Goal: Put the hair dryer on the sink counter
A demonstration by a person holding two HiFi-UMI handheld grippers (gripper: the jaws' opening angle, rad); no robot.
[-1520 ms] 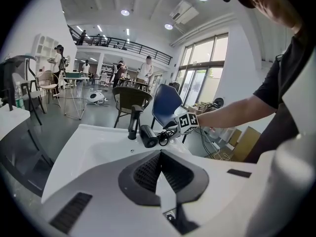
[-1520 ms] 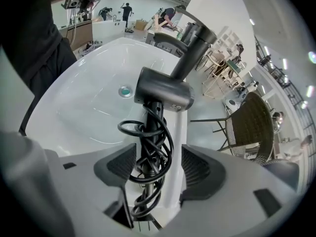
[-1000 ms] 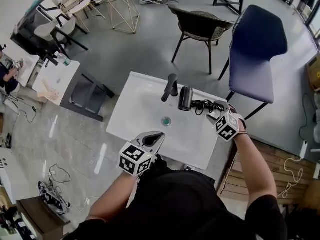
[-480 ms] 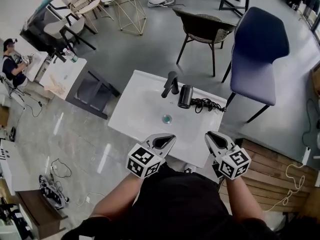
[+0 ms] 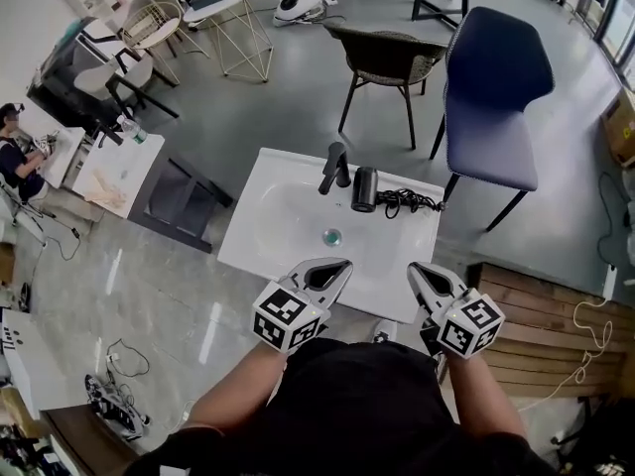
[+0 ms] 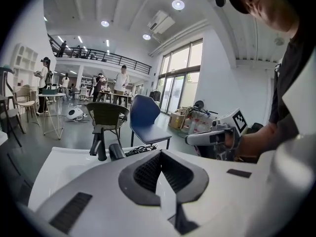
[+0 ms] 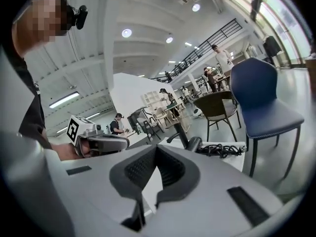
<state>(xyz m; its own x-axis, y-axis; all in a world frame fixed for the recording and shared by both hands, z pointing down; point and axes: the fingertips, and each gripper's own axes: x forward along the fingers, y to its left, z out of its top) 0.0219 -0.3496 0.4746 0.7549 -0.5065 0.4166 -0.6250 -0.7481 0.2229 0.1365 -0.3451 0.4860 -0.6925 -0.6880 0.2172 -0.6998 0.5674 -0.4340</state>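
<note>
— Where do our jaws stand?
— On our left gripper [image 5: 330, 272] the jaws are together, with nothing between them. On our right gripper [image 5: 429, 278] the jaws have just been closing. They meet tip to tip and are empty too.
— And the hair dryer?
— The hair dryer [image 5: 365, 188] lies on the white sink surface [image 5: 392, 266], well ahead of both pairs of jaws. Its black cord [image 5: 409, 202] is bunched ahead of the right jaws. The black faucet [image 5: 334, 169] stands just beside it, ahead of the left jaws.
— Do we touch it?
— No. Both pairs of jaws hover at the near edge, apart from it.
</note>
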